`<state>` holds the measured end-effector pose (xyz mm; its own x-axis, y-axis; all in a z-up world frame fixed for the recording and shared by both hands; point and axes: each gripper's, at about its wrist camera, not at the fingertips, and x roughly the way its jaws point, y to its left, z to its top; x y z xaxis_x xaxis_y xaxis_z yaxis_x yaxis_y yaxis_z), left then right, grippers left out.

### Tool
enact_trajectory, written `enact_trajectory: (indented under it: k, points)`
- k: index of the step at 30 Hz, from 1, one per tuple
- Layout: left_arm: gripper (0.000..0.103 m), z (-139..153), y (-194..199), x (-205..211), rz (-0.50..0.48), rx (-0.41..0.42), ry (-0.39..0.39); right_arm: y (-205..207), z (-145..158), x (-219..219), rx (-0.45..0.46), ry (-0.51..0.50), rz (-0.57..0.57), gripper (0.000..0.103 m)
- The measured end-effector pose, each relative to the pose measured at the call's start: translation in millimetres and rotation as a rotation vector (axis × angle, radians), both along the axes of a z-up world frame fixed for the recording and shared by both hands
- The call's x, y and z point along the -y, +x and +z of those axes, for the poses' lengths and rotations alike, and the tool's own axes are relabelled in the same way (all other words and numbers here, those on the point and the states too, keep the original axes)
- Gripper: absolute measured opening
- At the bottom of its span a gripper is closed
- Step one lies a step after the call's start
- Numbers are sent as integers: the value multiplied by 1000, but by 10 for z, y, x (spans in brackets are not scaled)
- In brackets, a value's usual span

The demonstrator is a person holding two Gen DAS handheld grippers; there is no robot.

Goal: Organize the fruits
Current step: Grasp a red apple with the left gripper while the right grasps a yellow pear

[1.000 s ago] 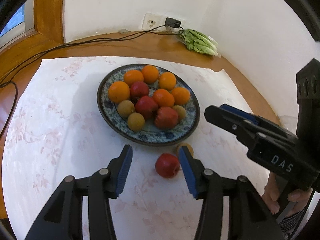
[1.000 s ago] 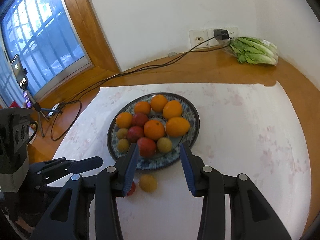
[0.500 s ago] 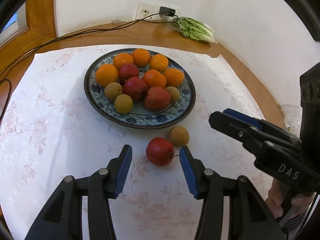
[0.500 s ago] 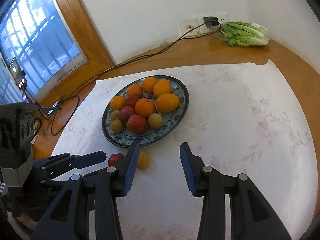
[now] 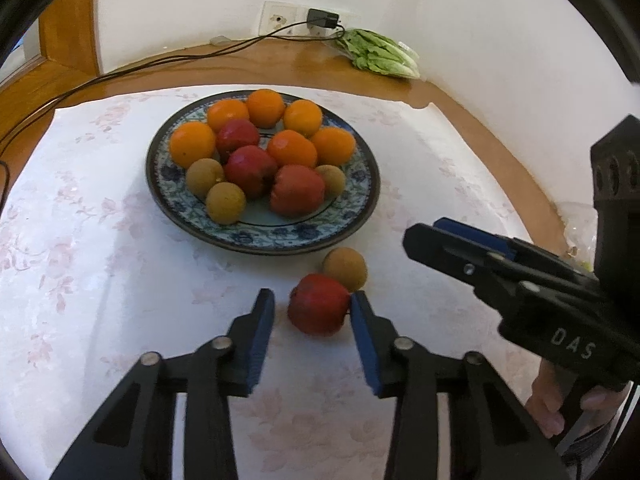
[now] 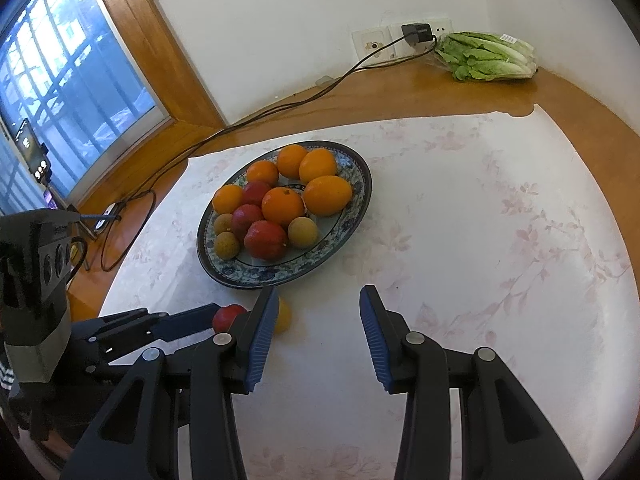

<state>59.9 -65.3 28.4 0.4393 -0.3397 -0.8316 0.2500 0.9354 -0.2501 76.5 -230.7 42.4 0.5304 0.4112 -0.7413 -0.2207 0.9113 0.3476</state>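
A red fruit (image 5: 318, 310) lies on the white cloth in front of the blue patterned plate (image 5: 362, 216), touching a small brown fruit (image 5: 345, 269) behind it. My left gripper (image 5: 311, 306) straddles the red fruit and its jaws are closing. The right pad meets the fruit, while a gap remains on the left side. The plate holds several oranges (image 5: 192, 149), red fruits (image 5: 297, 190) and brown fruits (image 5: 226, 203). My right gripper (image 6: 318, 300) hovers open over bare cloth just in front of the plate (image 6: 358, 208), with nothing between its fingers. The red fruit (image 6: 227, 316) shows beside its left finger.
A bag of lettuce (image 6: 486, 58) lies in the back corner by a wall socket with a plugged charger (image 6: 416, 32). A cable (image 6: 256, 114) runs along the wooden ledge toward the window. A phone on a tripod (image 6: 36, 160) stands at the left.
The left jaws have narrowed, and the red fruit now sits between them instead of ahead of them. Both grippers have dropped lower and the plate appears farther ahead.
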Motion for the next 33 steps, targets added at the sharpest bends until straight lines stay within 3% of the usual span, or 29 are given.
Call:
enact_trajectory:
  k: [7, 25, 33]
  points:
    - [33, 7, -24, 8, -8, 9, 0, -6, -18, -10, -6, 1, 3, 43]
    - [33, 66, -16, -485, 126, 21, 3, -14, -136, -283, -37, -13, 90, 43]
    - [33, 60, 4, -531, 134, 18, -8, 15, -221, -435, -50, -37, 121, 43]
